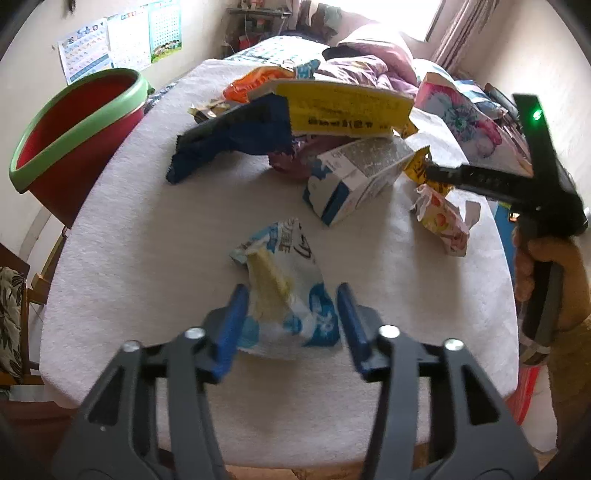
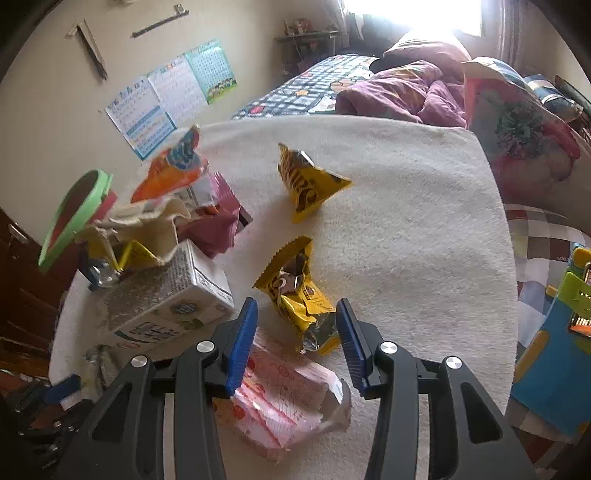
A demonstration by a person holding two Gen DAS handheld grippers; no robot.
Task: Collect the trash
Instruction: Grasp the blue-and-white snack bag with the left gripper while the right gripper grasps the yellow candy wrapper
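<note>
Both hand-held grippers are hovering with jaws apart, the left hand-held gripper [image 1: 291, 321] straddling a blue wrapper [image 1: 284, 284] low in the frame and the right hand-held gripper [image 2: 295, 339] framing a yellow wrapper [image 2: 299, 295], probably lining up pickups for the bin [image 1: 74, 122] at upper left.

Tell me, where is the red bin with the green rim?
In the left wrist view the red bin sits off the table's far left edge, past the blue cloth, below the wall posters.

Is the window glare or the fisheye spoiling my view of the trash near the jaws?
Left wrist: window blown out, table edges bowed, but the blue-white wrapper between the open jaws reads clearly. Right wrist: same glare up top; the yellow wrapper ahead of the open jaws is sharp.
</note>
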